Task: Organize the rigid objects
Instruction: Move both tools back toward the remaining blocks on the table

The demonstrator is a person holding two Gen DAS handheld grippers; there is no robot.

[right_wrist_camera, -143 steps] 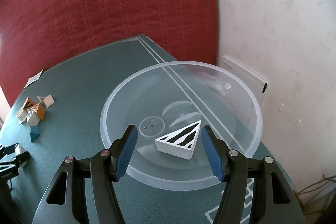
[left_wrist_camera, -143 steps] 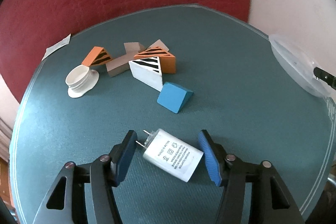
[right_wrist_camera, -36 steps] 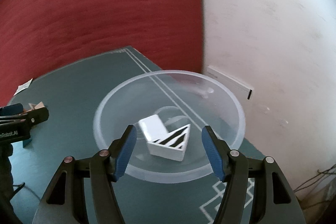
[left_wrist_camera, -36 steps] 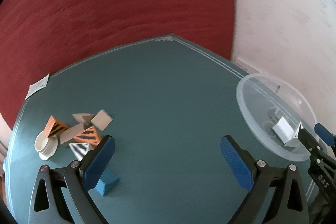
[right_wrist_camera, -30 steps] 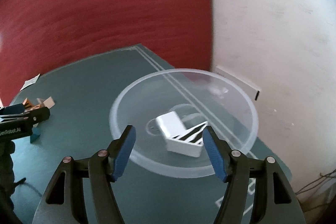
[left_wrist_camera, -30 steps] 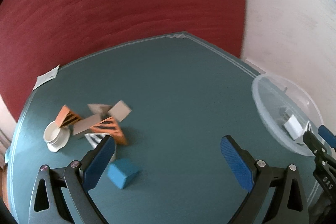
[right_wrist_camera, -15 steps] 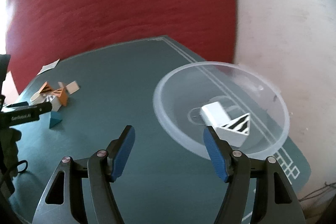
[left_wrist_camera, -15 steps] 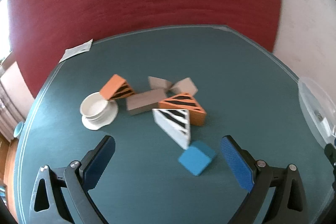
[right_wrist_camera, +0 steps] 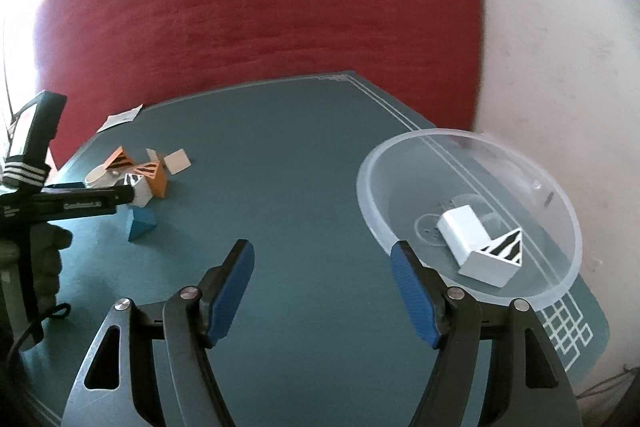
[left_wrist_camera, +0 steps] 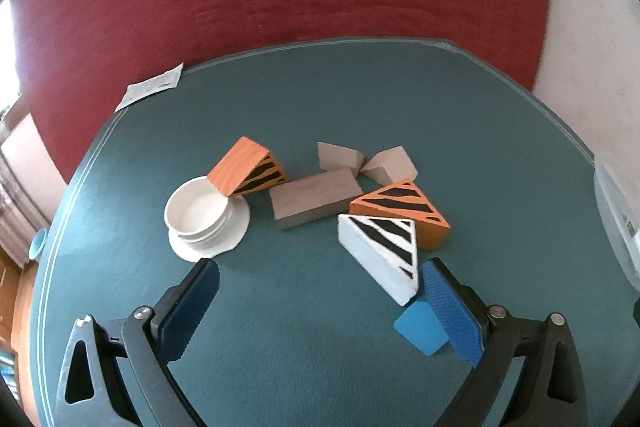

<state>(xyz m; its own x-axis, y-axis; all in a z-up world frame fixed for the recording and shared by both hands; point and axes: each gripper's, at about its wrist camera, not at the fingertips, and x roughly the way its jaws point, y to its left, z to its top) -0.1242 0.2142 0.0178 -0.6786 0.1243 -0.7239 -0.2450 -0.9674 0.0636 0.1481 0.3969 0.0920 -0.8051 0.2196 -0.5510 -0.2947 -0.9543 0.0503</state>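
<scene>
Left gripper [left_wrist_camera: 318,301]: jaws spread wide, nothing between the pads; it hangs over the teal table mat [left_wrist_camera: 320,99], its right finger [left_wrist_camera: 448,307] just beside the white striped wedge and overlapping the blue block in view; contact cannot be told.
White dish [left_wrist_camera: 198,215]: stacked on a white saucer, leftmost of the cluster.
Orange striped wedge, left [left_wrist_camera: 250,173]: leaning against the dish rim.
Grey bar [left_wrist_camera: 316,197]: lying flat at the cluster's middle.
Grey wedges [left_wrist_camera: 340,155]: two, behind the bar, tips nearly meeting.
Orange striped wedge, right [left_wrist_camera: 400,213]: flat, striped face up, touching the white one.
White striped wedge [left_wrist_camera: 380,251]: on the mat in front of the orange one.
Blue block [left_wrist_camera: 420,327]: nearest the left gripper, partly hidden by its right finger.
Paper slip [left_wrist_camera: 150,91]: at the mat's far left edge.
Right gripper [right_wrist_camera: 322,285]: jaws opening, nothing between them, above bare mat.
Clear bowl [right_wrist_camera: 400,151]: at the mat's right end, just beside the right gripper.
Bowl contents: white adapter [right_wrist_camera: 464,229] touching a second white striped wedge [right_wrist_camera: 494,259].
</scene>
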